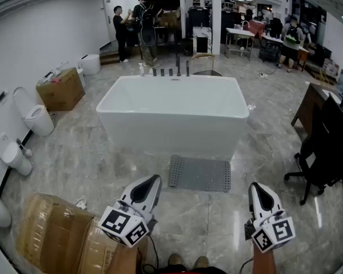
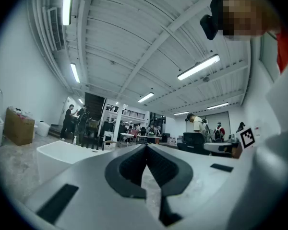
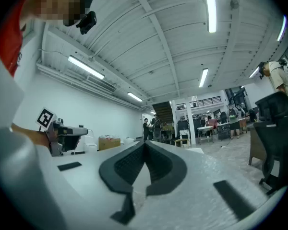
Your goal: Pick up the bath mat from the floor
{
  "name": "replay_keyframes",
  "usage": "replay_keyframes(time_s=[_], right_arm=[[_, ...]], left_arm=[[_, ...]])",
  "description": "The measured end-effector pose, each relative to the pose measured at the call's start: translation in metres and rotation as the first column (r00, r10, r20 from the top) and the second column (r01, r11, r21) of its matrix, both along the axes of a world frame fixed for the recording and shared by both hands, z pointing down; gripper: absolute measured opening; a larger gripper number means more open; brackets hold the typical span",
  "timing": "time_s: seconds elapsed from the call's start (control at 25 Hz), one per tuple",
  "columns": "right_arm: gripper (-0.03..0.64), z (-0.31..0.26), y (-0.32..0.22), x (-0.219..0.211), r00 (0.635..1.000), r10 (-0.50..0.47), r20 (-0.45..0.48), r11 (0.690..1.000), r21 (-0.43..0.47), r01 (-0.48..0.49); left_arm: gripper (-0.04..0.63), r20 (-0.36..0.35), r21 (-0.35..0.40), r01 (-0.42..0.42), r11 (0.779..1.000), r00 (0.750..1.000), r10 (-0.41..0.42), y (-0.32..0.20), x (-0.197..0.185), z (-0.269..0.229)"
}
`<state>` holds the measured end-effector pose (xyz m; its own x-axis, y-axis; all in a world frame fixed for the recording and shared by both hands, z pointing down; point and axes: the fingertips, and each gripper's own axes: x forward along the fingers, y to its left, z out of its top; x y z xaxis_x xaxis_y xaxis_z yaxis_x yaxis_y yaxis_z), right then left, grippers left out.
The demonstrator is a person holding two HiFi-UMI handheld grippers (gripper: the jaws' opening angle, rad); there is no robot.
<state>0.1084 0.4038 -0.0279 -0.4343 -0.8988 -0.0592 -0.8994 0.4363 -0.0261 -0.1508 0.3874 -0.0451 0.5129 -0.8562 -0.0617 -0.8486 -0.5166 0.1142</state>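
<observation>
A grey perforated bath mat (image 1: 199,173) lies flat on the marble floor right in front of the white bathtub (image 1: 172,114). My left gripper (image 1: 150,182) hangs near and left of the mat, jaws shut and empty. On the near right, my right gripper (image 1: 257,190) is also shut with nothing in it. Both point toward the tub, above the floor. In the left gripper view the closed gripper (image 2: 146,150) faces level across the room, with the tub (image 2: 62,155) at left. The right gripper (image 3: 145,145) likewise looks out level; the mat is in neither gripper view.
Cardboard boxes (image 1: 57,233) sit at my near left, toilets (image 1: 37,119) line the left wall, and another box (image 1: 61,89) stands farther back. A black office chair (image 1: 326,147) and a desk stand at right. People (image 1: 121,33) work at the far end.
</observation>
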Motion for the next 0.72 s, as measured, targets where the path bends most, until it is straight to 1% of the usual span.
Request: replay_keyframes(time_s=[0.12, 0.28, 0.36, 0.72], right_arm=[[0.002, -0.001, 0.000, -0.010, 0.999, -0.015, 0.032, 1.000, -0.001, 0.015], [0.003, 0.000, 0.001, -0.012, 0.998, 0.000, 0.070, 1.000, -0.001, 0.000], [0.003, 0.001, 0.000, -0.013, 0.998, 0.005, 0.065, 1.000, -0.004, -0.005], [0.003, 0.006, 0.001, -0.038, 0.999, 0.033, 0.038, 0.999, -0.018, -0.032]], left_arm=[[0.011, 0.001, 0.000, -0.001, 1.000, 1.000, 0.001, 0.000, -0.009, 0.000], [0.011, -0.002, 0.001, -0.002, 1.000, 1.000, 0.002, 0.001, -0.017, 0.003], [0.011, -0.004, 0.001, -0.002, 1.000, 1.000, 0.002, 0.000, -0.022, 0.005], [0.011, -0.026, 0.006, -0.001, 1.000, 1.000, 0.001, -0.010, -0.069, 0.009]])
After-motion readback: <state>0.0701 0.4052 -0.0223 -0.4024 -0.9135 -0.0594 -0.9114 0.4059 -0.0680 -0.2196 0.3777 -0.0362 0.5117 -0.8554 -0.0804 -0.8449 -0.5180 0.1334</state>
